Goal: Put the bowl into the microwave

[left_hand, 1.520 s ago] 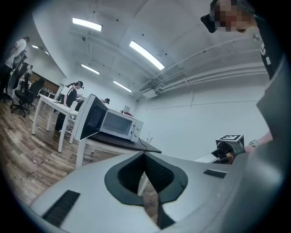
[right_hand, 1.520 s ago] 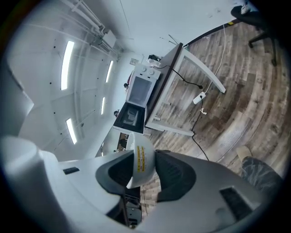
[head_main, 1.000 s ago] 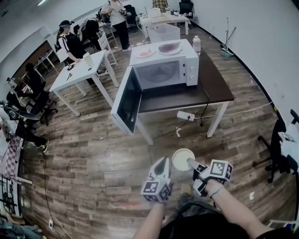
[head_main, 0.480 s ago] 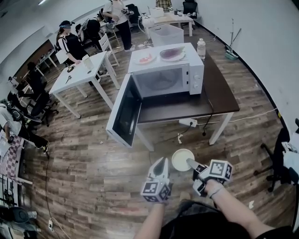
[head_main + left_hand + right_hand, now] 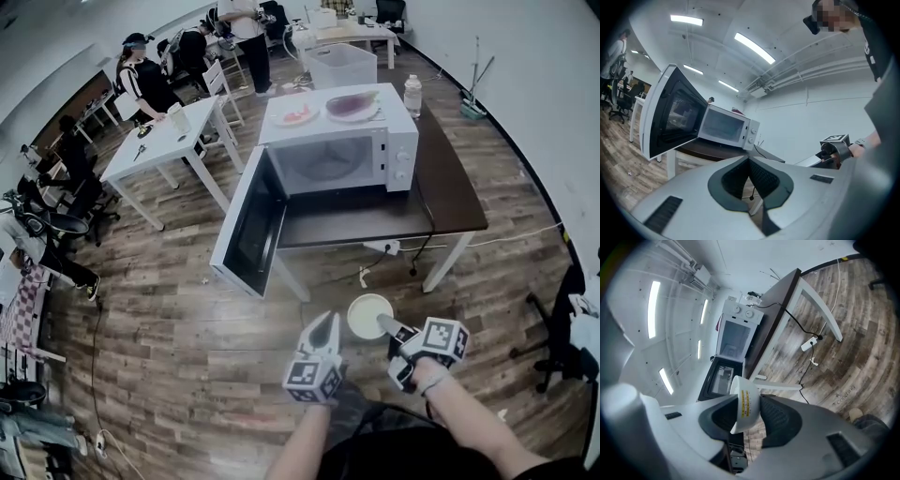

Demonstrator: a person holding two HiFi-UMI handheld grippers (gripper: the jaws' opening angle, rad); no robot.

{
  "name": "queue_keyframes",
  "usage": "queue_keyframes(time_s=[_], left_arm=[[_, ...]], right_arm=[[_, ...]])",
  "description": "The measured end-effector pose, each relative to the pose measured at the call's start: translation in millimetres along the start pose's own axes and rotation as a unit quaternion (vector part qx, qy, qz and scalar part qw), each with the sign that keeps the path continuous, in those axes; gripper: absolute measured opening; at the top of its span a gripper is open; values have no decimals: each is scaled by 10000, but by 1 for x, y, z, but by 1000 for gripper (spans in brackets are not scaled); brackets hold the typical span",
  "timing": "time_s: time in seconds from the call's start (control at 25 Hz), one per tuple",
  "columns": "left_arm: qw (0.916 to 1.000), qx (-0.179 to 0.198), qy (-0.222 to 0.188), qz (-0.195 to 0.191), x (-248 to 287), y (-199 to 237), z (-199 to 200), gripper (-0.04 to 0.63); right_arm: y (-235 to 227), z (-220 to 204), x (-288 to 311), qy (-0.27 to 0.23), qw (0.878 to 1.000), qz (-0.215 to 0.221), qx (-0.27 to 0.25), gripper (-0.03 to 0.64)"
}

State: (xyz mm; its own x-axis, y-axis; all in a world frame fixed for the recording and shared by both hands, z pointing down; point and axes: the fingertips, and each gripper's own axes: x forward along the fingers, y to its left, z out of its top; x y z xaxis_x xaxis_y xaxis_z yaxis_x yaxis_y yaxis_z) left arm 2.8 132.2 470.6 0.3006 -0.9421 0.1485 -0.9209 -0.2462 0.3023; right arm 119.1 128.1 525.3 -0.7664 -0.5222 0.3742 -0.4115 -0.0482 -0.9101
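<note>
Right tool (image 5: pixel 382 324) is clamped on the rim of the white bowl (image 5: pixel 364 314). In the right gripper view we see one pad inside the bowl and one outside, against a yellow strip on its wall. The bowl is up in the air over the wood floor (image 5: pixel 169 328), mouth up, not yet in the microwave (image 5: pixel 342 159). It sits at about 6 o'clock from the oven in the head view, off the near edge of the dark tabletop (image 5: pixel 450 187).

Left tool (image 5: pixel 325 328) is closed with nothing in it. The left gripper view shows its pads meeting, with no gap. It hangs just beside the bowl at about 8 o'clock, not touching it.

The microwave door (image 5: pixel 246 220) is swung wide open toward 8 o'clock of the oven body, past the tabletop edge. We can't tell whether anything is inside.

On the oven roof there are two plates. One plate (image 5: pixel 298 114) carries something pink and the other plate (image 5: pixel 354 105) something dark purple. A bottle (image 5: pixel 412 94) stands on the tabletop at 2 o'clock of the oven. A power strip (image 5: pixel 380 247) hangs off the near tabletop edge at 12 o'clock of the bowl. People stand around the white desks (image 5: pixel 159 150) at 10 o'clock.
</note>
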Motion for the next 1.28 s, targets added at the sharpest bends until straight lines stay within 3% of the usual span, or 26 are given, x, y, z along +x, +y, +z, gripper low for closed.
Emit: queue_keyframes(time_s=[1.28], left_arm=[[9994,-100,167,-284,146,80,36,0]], right_arm=[[21,111,116,-224,9995,-97,207,134]])
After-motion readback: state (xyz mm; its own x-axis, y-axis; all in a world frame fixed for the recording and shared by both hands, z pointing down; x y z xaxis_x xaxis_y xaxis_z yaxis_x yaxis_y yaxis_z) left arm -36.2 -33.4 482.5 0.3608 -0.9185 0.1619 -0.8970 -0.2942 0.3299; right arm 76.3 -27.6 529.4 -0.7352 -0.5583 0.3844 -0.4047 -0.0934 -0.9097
